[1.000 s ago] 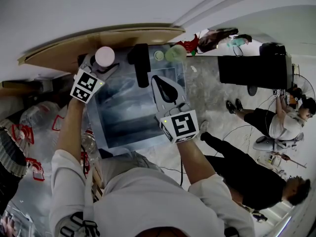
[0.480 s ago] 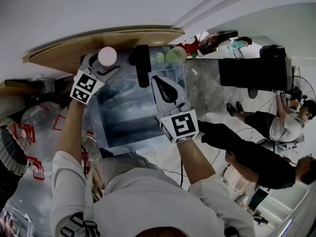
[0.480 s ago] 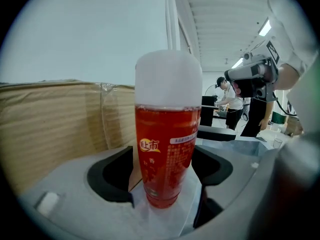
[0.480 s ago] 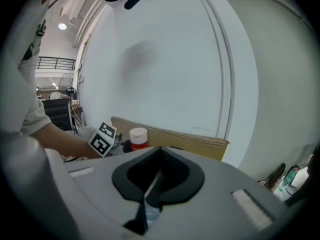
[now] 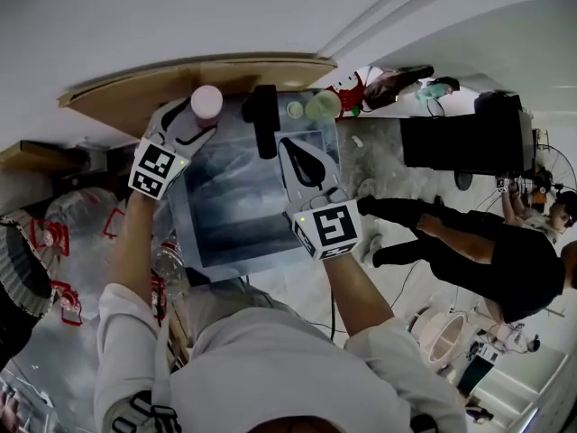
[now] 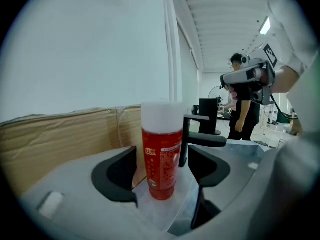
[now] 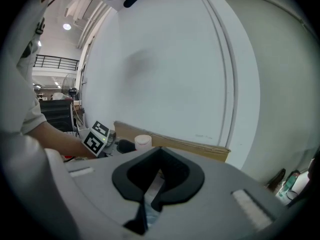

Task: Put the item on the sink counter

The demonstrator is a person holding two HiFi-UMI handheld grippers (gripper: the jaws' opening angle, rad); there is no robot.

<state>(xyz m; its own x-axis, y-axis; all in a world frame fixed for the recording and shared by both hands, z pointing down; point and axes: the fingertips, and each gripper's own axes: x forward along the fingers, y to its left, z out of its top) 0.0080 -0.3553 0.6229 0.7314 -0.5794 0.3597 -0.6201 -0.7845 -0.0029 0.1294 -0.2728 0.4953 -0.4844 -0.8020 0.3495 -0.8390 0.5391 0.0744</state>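
The red bottle (image 6: 161, 154) with a white cap stands upright on the tabletop (image 6: 167, 211) at the back left corner of the sink (image 5: 234, 219), just left of the black faucet (image 5: 263, 115) and in front of a strip of cardboard (image 5: 135, 93) that leans on the wall. It sits between the jaws of the left gripper (image 5: 196, 120), which have just been closing a little. They still stand wide apart, with a gap on each side, so neither pad presses on the bottle. Compared with a second ago, the bottle is in the same spot beside the faucet, while the left gripper's marker cube has drawn back from it toward the person. The right gripper (image 7: 150, 199) hovers over the right side of the basin much as before, its jaws closed together with nothing between them. Off to the right, a bystander in black (image 5: 469, 251) has walked closer across the floor.
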